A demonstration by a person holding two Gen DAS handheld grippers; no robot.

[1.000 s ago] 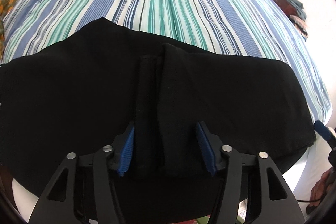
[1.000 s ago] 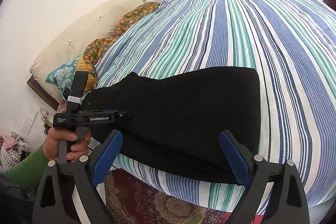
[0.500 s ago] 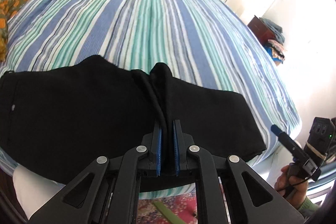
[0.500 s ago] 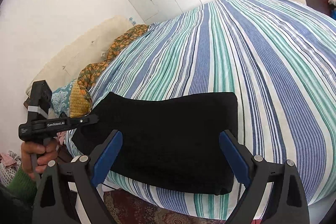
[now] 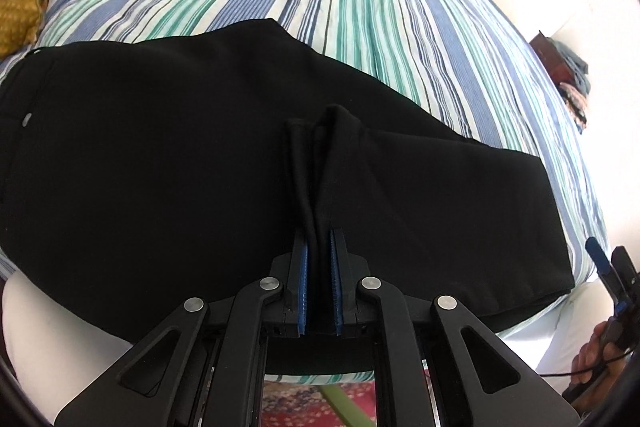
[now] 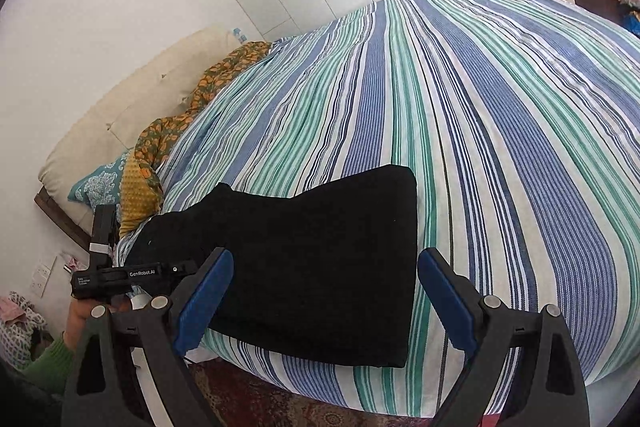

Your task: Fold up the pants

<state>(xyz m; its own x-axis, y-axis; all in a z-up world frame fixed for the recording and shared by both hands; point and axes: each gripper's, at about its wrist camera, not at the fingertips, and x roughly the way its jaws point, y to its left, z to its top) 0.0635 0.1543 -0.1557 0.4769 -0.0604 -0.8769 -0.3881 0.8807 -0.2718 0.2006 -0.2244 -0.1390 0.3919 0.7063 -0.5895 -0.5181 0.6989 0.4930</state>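
The black pants (image 5: 180,155) lay flat along the near edge of the striped bed (image 5: 360,7), soft and limp, the left gripper (image 5: 319,291) clamped on a pinched ridge at six o'clock, the right gripper (image 6: 324,303) hovering with fingers apart, holding nothing.

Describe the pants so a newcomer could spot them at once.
Start at the striped bedspread covering the bed, then look to its near edge. The black pants lie flat there, one pleat of cloth pinched in the left gripper. They are the only plain black item on the stripes.
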